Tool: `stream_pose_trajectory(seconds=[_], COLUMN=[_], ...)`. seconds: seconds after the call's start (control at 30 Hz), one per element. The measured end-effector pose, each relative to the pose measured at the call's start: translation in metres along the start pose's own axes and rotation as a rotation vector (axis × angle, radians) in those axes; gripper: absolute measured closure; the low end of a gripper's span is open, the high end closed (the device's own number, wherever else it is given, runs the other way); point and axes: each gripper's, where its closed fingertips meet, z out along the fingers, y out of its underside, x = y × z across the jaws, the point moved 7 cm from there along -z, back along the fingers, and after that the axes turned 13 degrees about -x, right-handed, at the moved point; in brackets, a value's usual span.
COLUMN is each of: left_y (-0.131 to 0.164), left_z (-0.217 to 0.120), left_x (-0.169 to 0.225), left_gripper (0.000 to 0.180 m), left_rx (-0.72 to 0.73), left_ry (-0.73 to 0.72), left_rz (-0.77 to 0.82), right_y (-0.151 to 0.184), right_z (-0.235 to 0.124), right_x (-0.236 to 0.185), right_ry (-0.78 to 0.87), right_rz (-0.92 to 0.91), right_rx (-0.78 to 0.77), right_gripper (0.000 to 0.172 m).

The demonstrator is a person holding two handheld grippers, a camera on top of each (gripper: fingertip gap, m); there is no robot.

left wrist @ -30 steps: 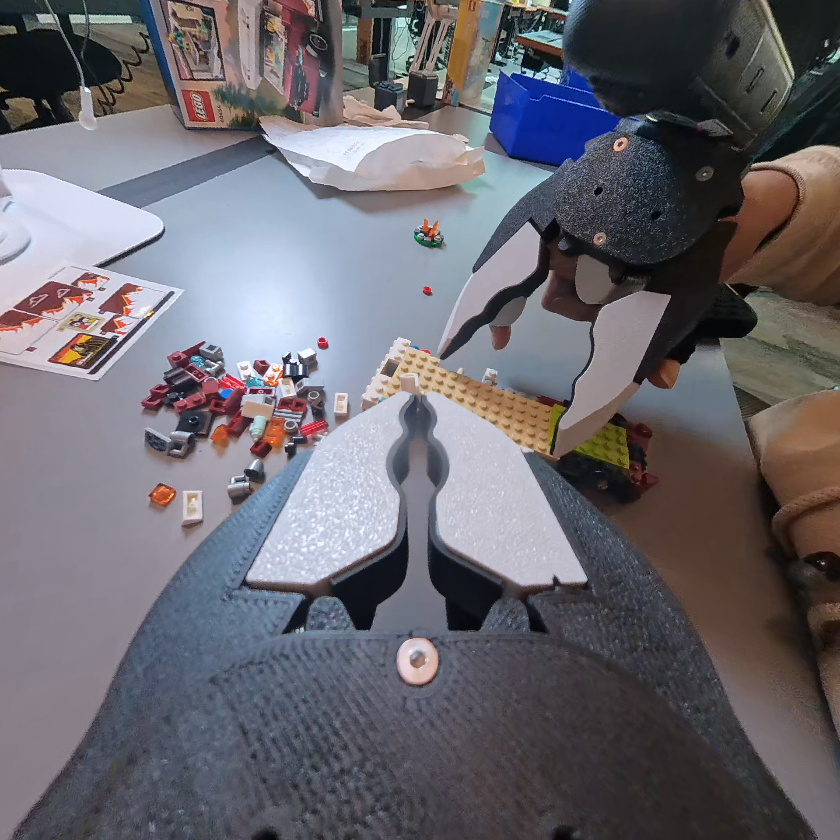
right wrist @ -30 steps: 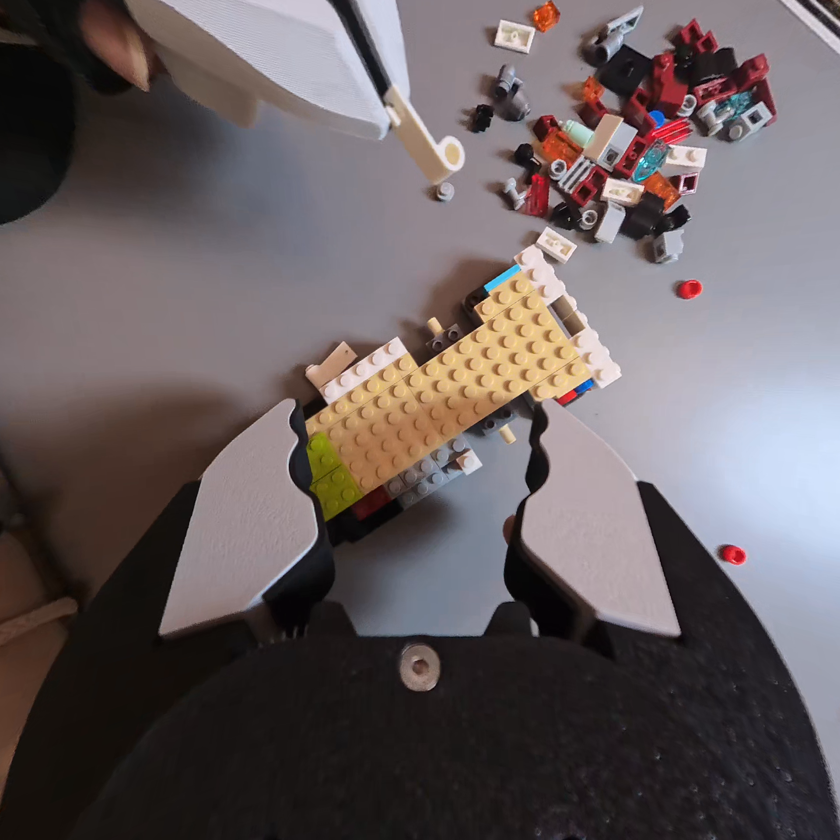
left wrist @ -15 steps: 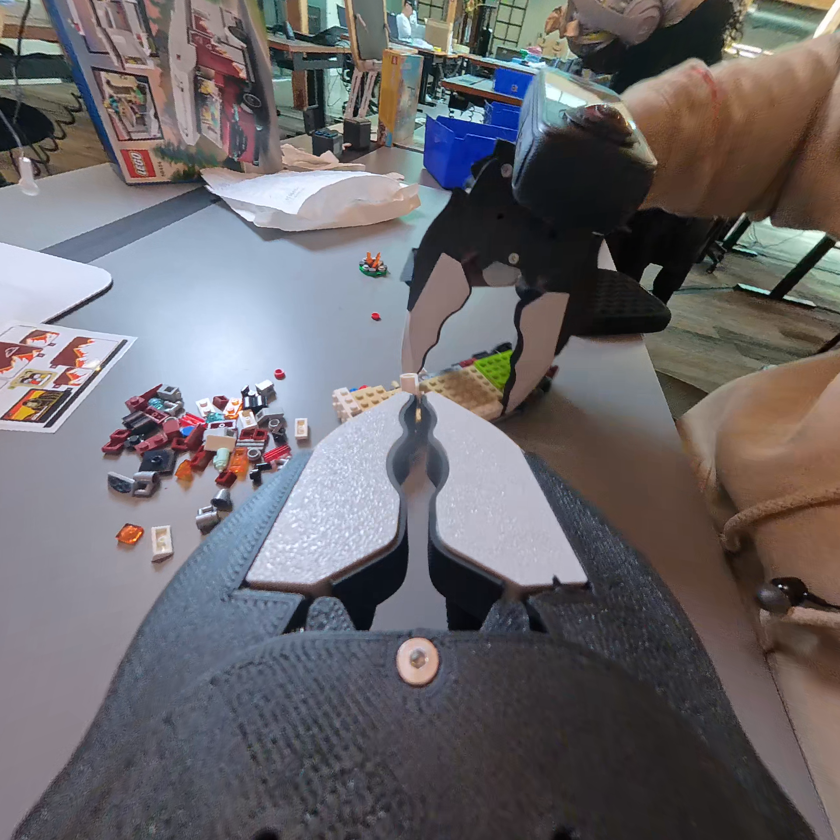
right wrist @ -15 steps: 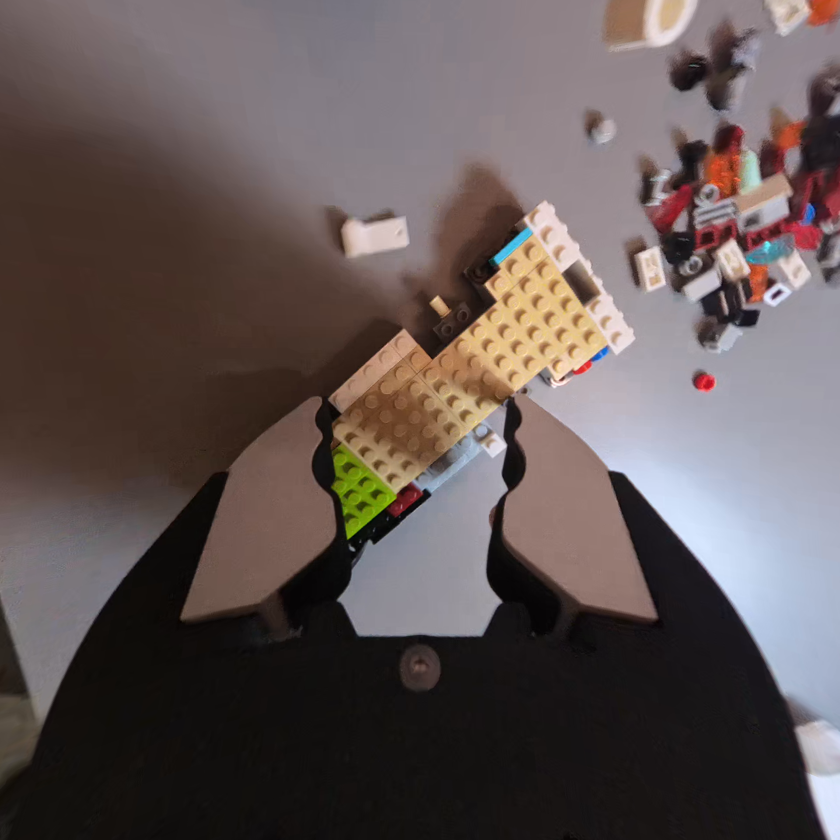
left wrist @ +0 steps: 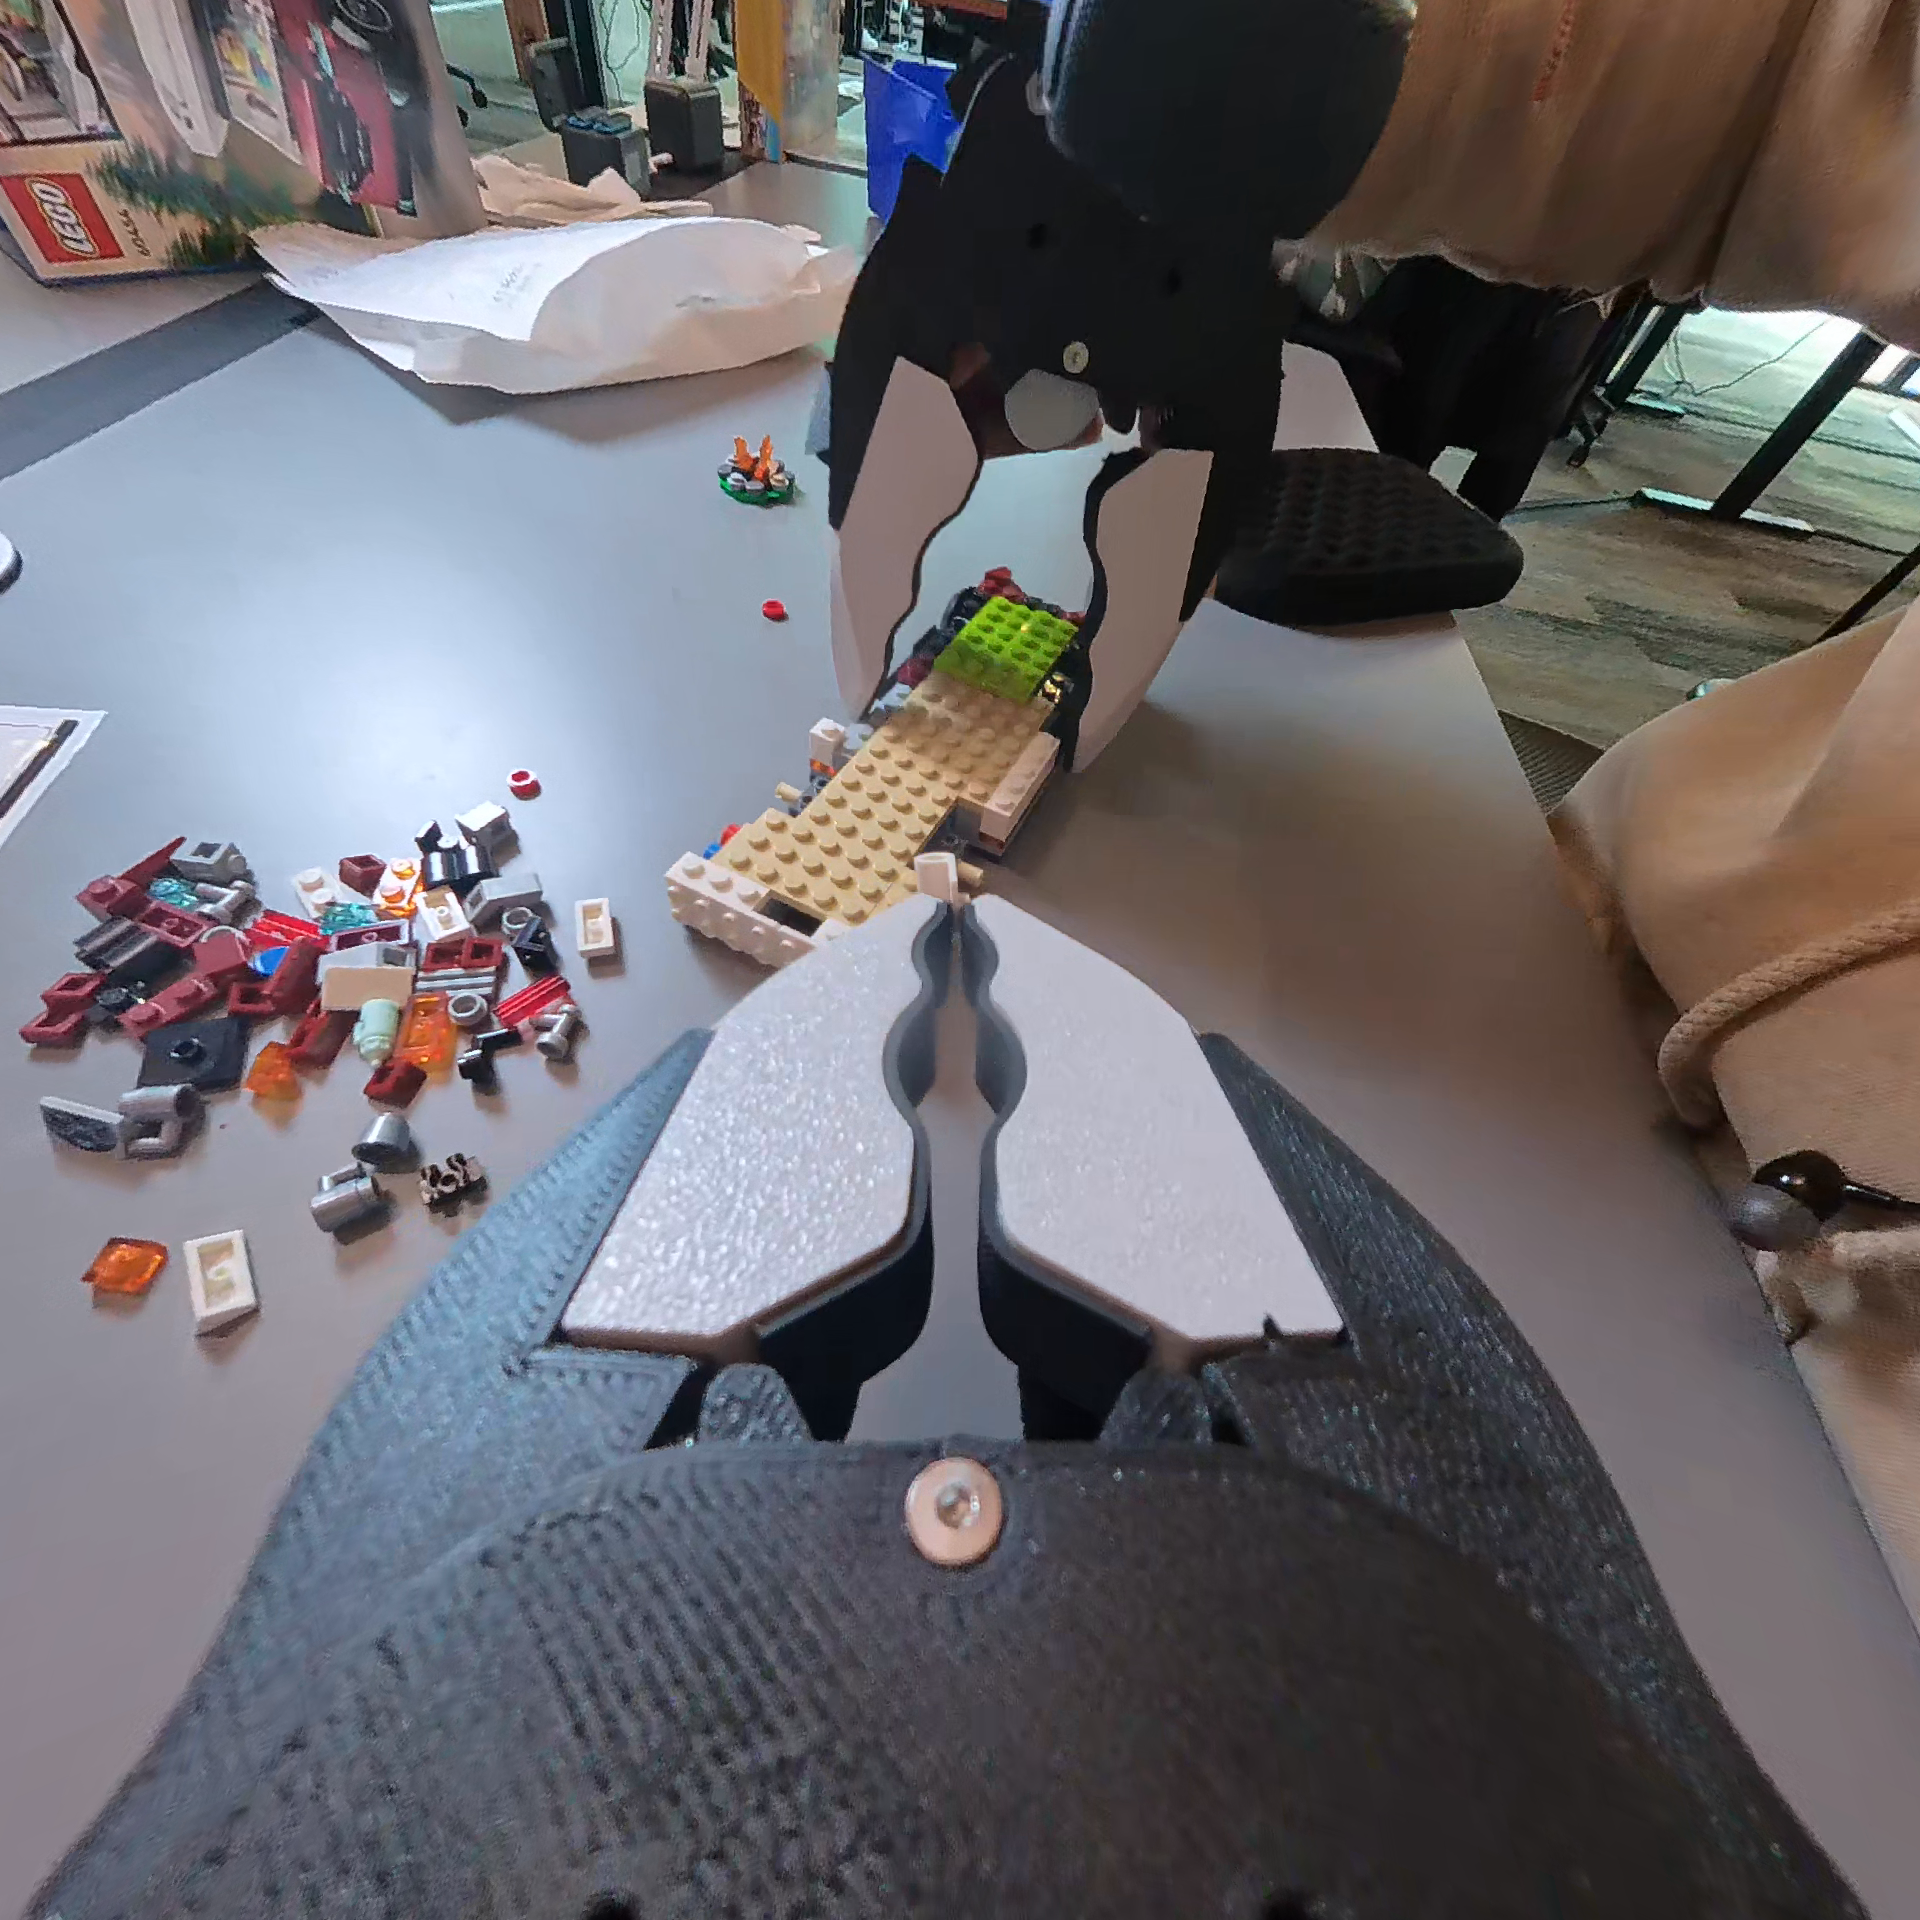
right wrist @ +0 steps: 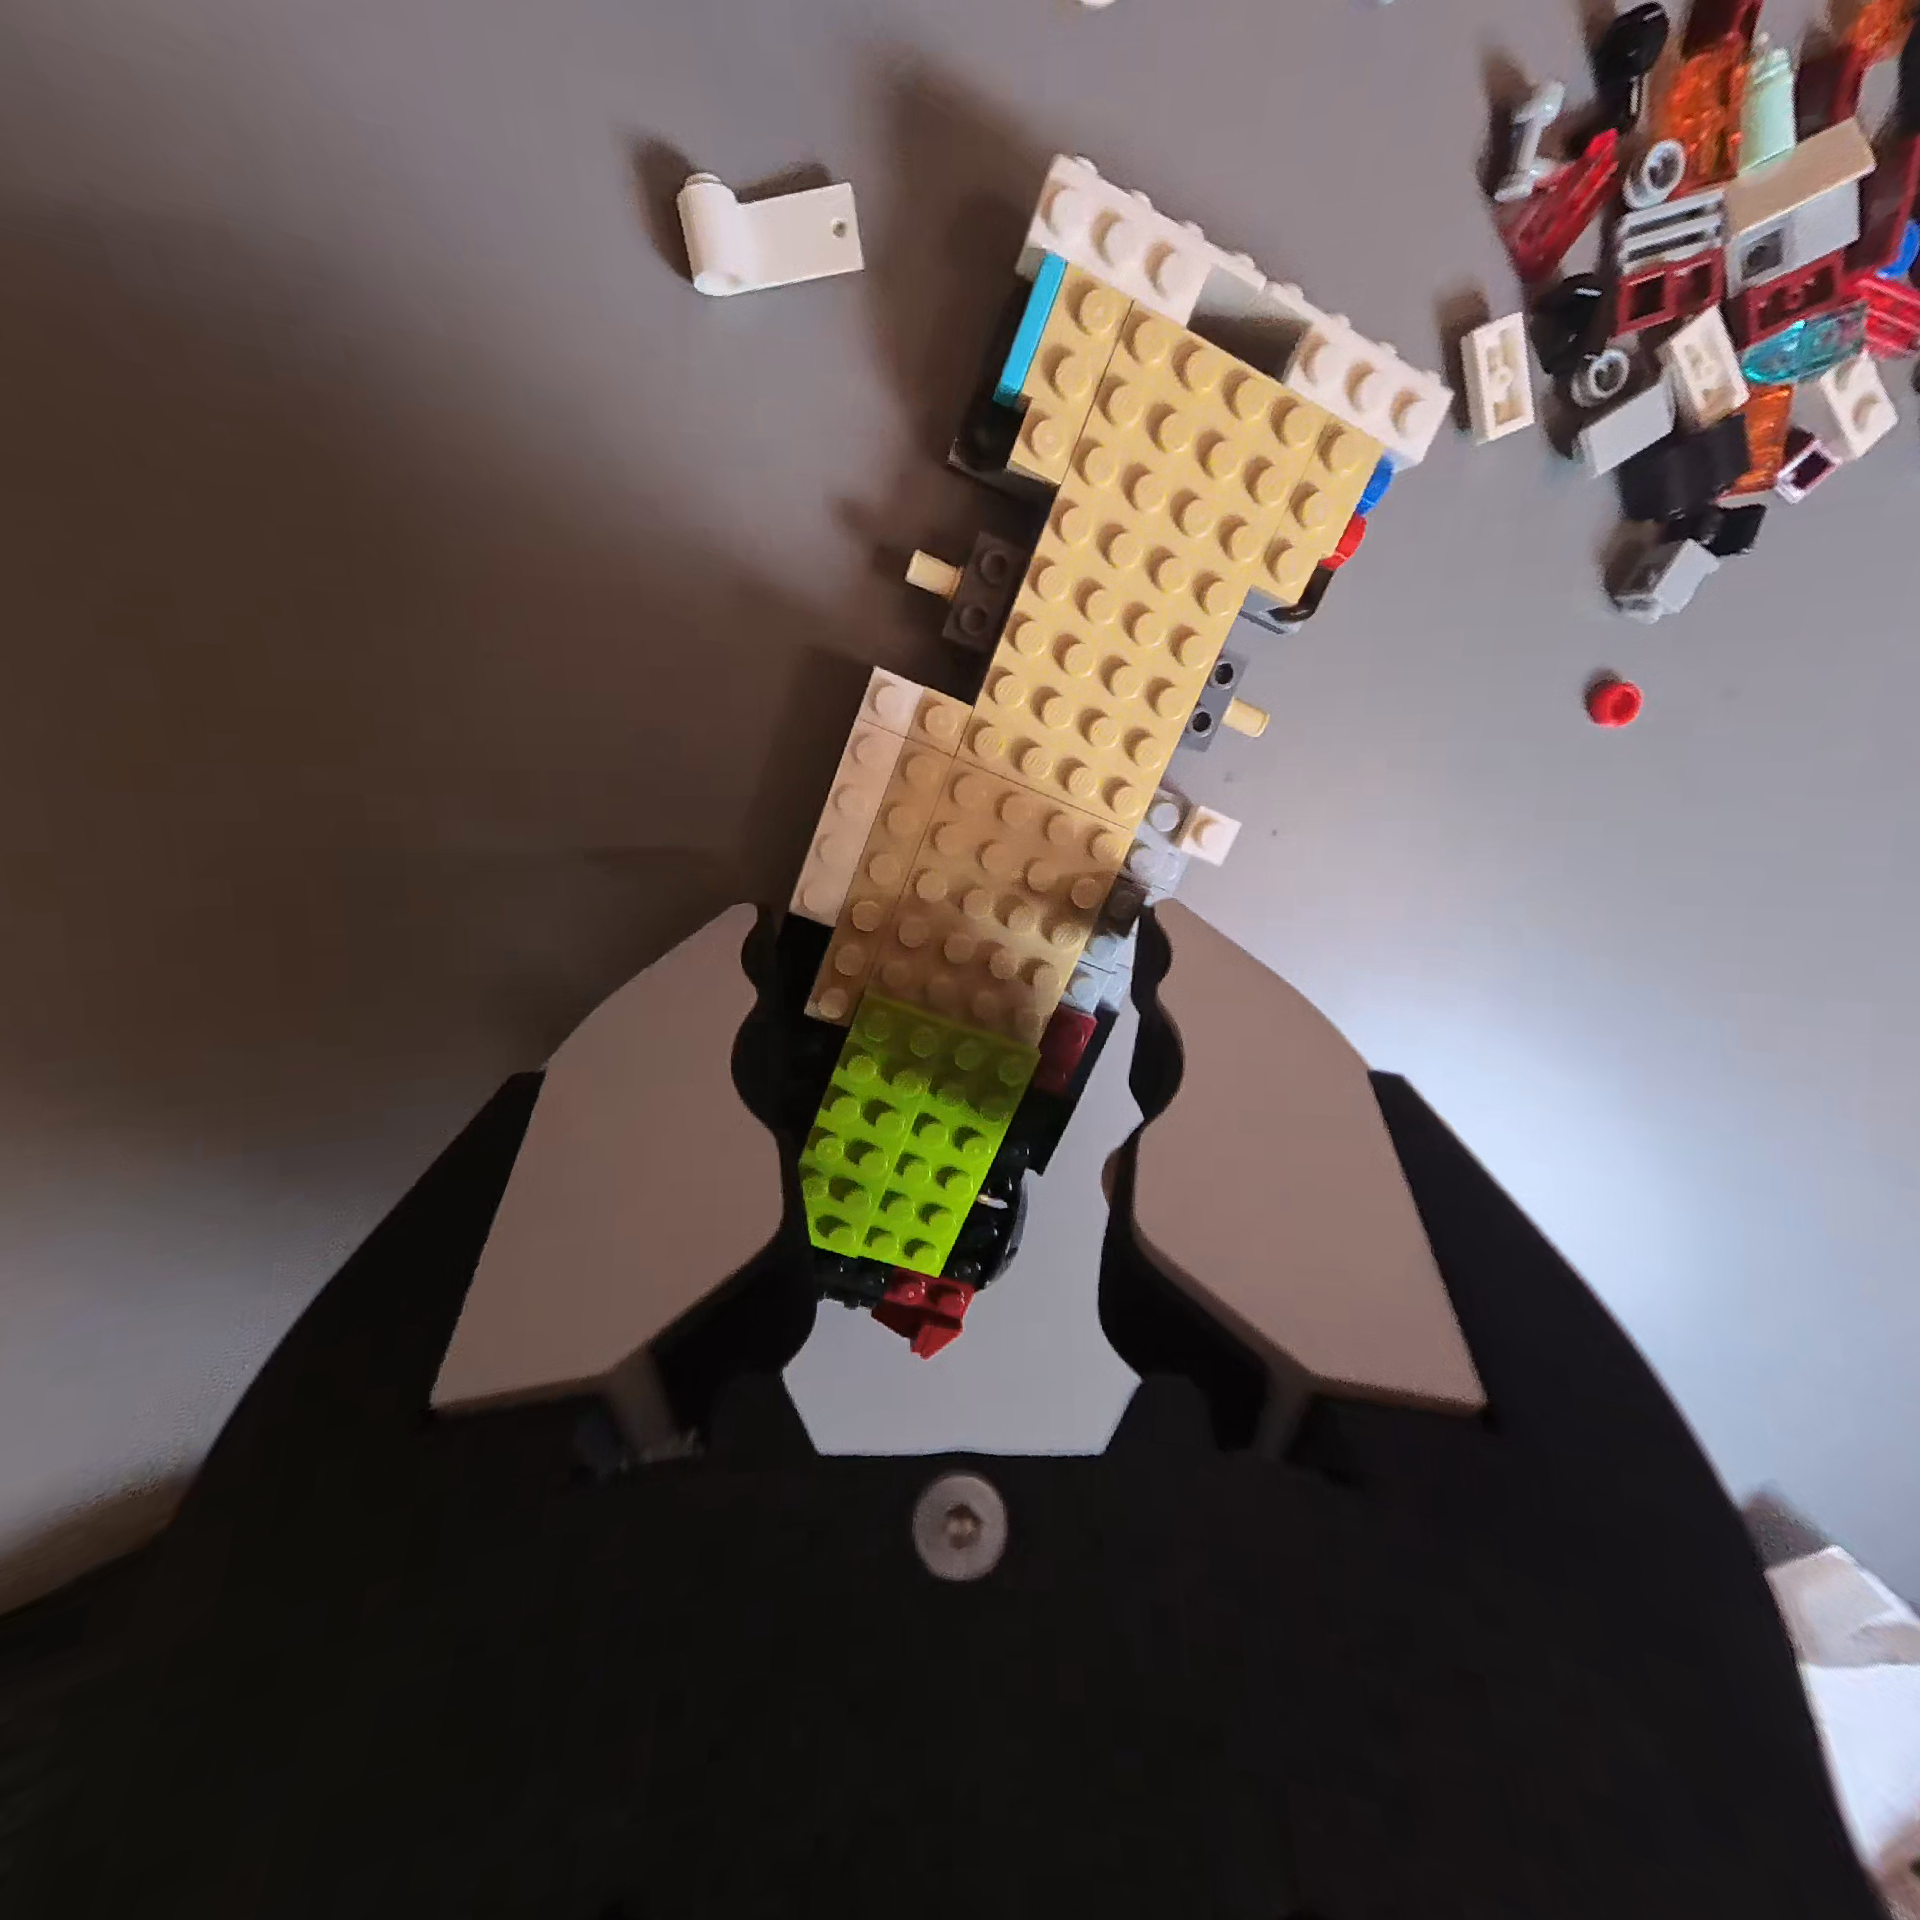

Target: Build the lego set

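**Two tongs at a brick model**

The left tongs (left wrist: 951,902) are pressed shut on a small cream piece (left wrist: 940,871), whose round end sticks out past the tips, just above the near end of the tan brick model (left wrist: 894,800). The model lies on the grey bench (left wrist: 364,540), near its right edge. The right tongs (right wrist: 951,925) stand partly open astride the model's far end, where a lime plate (right wrist: 914,1132) sits; its fingers (left wrist: 883,582) flank the sides, and whether the pads press I cannot tell. A pile of loose bricks (left wrist: 312,987) lies left of the model; a white hinge piece (right wrist: 774,237) lies apart.
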Motion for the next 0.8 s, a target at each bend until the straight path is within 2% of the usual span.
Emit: stream_pose_trajectory(seconds=[0.17,0.23,0.3,0.4,0.5,0.6,0.8], left_y=[0.000,0.000,-0.002,-0.006,-0.012,-0.015,-0.013], left_z=[0.004,0.006,0.008,0.009,0.011,0.015,0.018], left_x=[0.007,0.010,0.015,0.021,0.025,0.028,0.030], left_gripper=[0.179,0.179,0.179,0.179,0.179,0.179,0.179], left_rx=[-0.007,-0.004,0.012,0.049,0.094,0.100,0.079], left_ry=[0.013,0.009,0.009,0.029,0.049,0.058,0.068], left_rz=[0.047,0.063,0.076,0.102,0.116,0.134,0.132], right_y=[-0.002,-0.003,-0.008,-0.021,-0.030,-0.038,-0.043], right_z=[0.000,-0.004,-0.017,-0.040,-0.043,-0.037,-0.033], right_x=[0.013,0.019,0.020,0.005,-0.017,-0.031,-0.032], right_ry=[0.043,0.081,0.076,0.083,0.096,0.110,0.111], right_rz=[-0.246,-0.272,-0.205,-0.068,0.031,0.077,0.102], right_rx=[-0.020,-0.023,0.081,0.367,0.547,0.631,0.652], right_gripper=[0.107,0.104,0.104,0.122,0.139,0.151,0.157])
